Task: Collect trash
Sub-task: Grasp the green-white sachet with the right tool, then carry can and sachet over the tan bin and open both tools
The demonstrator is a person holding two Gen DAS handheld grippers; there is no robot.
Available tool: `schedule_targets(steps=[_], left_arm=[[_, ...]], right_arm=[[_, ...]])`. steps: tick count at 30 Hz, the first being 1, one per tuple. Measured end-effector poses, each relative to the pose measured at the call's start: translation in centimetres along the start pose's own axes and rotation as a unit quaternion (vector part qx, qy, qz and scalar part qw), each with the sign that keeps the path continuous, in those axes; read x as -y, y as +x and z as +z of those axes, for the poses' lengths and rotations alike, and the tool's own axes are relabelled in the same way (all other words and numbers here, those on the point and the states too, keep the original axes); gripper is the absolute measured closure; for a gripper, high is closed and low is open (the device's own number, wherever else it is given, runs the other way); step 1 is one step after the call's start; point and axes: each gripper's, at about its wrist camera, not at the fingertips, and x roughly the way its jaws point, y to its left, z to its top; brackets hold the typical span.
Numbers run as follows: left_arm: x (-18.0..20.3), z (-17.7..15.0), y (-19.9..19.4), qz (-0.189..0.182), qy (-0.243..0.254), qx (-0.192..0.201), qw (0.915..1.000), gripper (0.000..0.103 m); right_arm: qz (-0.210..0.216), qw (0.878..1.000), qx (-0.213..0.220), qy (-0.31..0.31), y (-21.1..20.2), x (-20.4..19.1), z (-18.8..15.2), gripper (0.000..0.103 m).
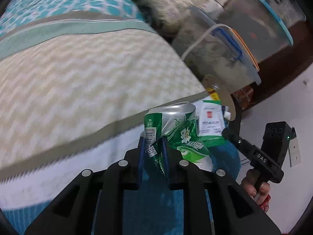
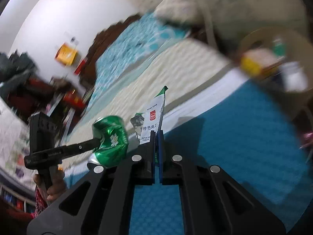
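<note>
Above the blue-covered bed [image 2: 244, 137], both pieces of trash already lifted clear: crushed green soda can [image 1: 174, 129] pinched by its crumpled lower edge in the closed left gripper [image 1: 153, 152], white-and-green snack wrapper [image 2: 154, 117] clamped flat and upright in the fully closed right gripper [image 2: 156, 137], can just beside wrapper. Best carried level and slowly toward the tan bin [image 2: 273, 45] holding a bottle beyond the bed's far corner, keeping both grips tight and the two items apart. Worth watching the can most, gripped only by a thin fold and likely to twist loose.
</note>
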Motion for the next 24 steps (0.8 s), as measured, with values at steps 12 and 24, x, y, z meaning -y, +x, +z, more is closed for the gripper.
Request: schedule_targets(steps=[12,24], left_arm=[[14.5,10.4,11.8,-0.036,0.107,-0.039,0.9928,0.089],[23.9,14.9,21.9,-0.003,0.155,-0.064,0.9858,0.045]], right_arm=[[-0.125,0.983,0.124,0.055,-8.5,11.9,8.7,0.099],[-0.153,0.976,0.11,0.112,-6.1,19.2,10.7,0.083]])
